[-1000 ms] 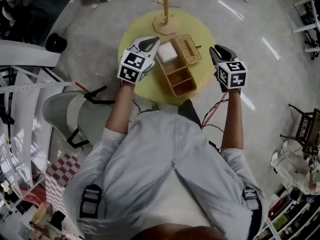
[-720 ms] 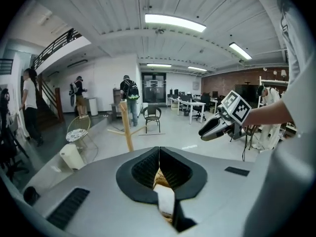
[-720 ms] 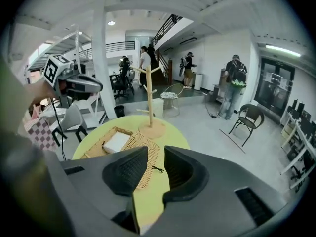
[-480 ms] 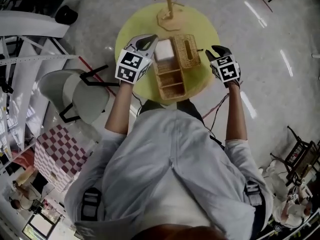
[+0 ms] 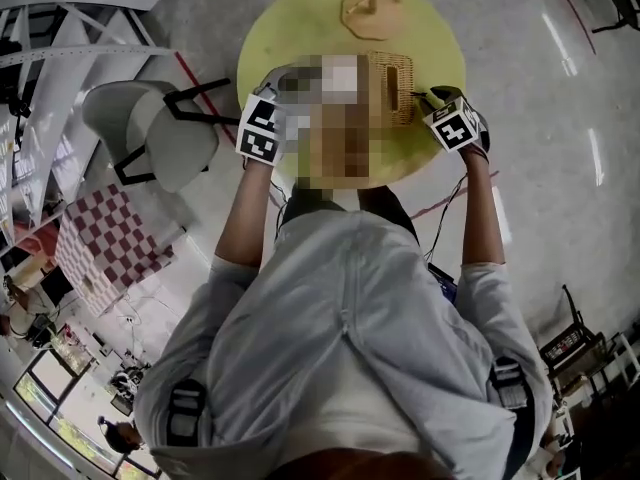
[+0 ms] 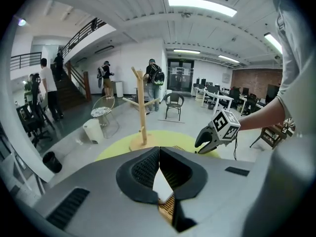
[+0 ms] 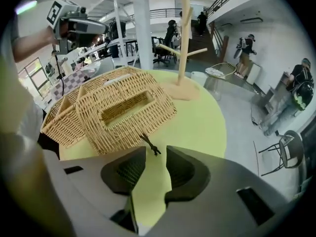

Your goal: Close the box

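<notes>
Nearest, the person in a light shirt [image 5: 340, 328] reaches both arms forward over the round yellow table [image 5: 445, 63]. The right gripper [image 7: 156, 152] points steeply down near the table's right side. Its jaws stand apart and have just been opening, with only bare yellow table showing in the gap. Just ahead of its tips a small dark clasp [image 7: 149, 144] sticks out from the rim of the lid [image 7: 126, 107], and neither jaw presses on it. The left gripper [image 6: 159, 152] hangs over the other side of the box, its jaws together at the tips with nothing pinched. Wicker and something white show below them.

The wicker box [image 7: 64, 120] sits on the table between the two grippers, and it is open. Its lid, woven with a long slot in it, is swung out on the right gripper's side and tilts up from the box.

Beyond the box a wooden stand [image 7: 183, 43] with pegs is upright on the far part of the table. Off to the left of the table is a grey chair [image 5: 160, 143], and farther back several people [image 6: 155, 80] stand in the room.
</notes>
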A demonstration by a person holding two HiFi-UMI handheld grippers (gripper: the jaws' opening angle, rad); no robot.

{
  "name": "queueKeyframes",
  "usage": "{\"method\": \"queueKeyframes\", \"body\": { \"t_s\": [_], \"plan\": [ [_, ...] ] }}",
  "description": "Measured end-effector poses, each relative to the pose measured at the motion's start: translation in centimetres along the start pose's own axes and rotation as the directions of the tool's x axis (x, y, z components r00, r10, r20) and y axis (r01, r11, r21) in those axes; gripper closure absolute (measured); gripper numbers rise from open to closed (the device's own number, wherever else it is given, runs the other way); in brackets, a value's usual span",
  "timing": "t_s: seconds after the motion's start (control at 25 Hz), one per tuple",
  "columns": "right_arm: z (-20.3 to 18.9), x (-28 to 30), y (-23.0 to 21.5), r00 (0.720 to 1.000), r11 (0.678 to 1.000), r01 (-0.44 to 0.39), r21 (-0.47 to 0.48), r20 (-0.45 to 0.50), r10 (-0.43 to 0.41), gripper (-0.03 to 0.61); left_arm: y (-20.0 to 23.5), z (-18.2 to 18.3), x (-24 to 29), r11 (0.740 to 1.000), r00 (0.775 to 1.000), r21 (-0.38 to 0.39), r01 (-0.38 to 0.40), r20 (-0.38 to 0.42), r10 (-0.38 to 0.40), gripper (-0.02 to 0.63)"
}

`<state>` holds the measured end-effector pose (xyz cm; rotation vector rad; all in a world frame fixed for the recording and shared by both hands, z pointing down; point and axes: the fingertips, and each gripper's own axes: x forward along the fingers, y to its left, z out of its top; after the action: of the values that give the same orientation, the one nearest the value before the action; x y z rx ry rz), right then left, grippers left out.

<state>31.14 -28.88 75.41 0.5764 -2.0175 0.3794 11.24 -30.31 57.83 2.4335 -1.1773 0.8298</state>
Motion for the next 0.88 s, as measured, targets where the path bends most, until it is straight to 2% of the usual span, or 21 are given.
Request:
{"method": "queueKeyframes", "body": {
  "t_s": [0.16, 0.28, 0.44, 0.6, 0.72, 0.88],
  "plan": [
    [-0.6, 1.7, 0.4, 0.999, 0.996, -0.027, -0.083, -0.035, 0.024, 0.43, -0.2, -1.1, 0.0, 1.0, 1.0, -0.02, -0.021, -0.019, 0.021, 0.584],
    [-0.3, 2.4, 0.6, 0.999, 0.993, -0.033, -0.112, -0.04, 0.028, 0.431, -0.1, -1.7, -0.3, 0.999, 0.999, -0.035, -0.034, -0.029, 0.033, 0.584],
    [-0.2, 2.6, 0.4, 0.999, 0.991, -0.003, -0.133, -0.034, -0.002, 0.523, 0.2, -2.3, -0.7, 0.998, 0.999, -0.045, -0.041, -0.031, 0.04, 0.584],
    [0.2, 2.1, 1.0, 1.0, 0.996, -0.015, -0.088, -0.026, 0.013, 0.529, 1.0, -2.8, -1.2, 0.999, 0.999, -0.044, -0.031, -0.023, 0.03, 0.584],
    [1.0, 0.6, 1.2, 1.0, 1.0, -0.026, -0.004, 0.01, 0.026, 0.531, 1.4, -2.6, -1.8, 0.999, 1.0, -0.039, -0.013, -0.01, 0.012, 0.584],
    [2.9, -2.3, 0.9, 0.998, 0.996, 0.018, 0.084, 0.052, -0.022, 0.531, 2.5, -1.9, -2.9, 0.999, 1.0, -0.028, 0.016, 0.014, -0.016, 0.584]
  ]
}}
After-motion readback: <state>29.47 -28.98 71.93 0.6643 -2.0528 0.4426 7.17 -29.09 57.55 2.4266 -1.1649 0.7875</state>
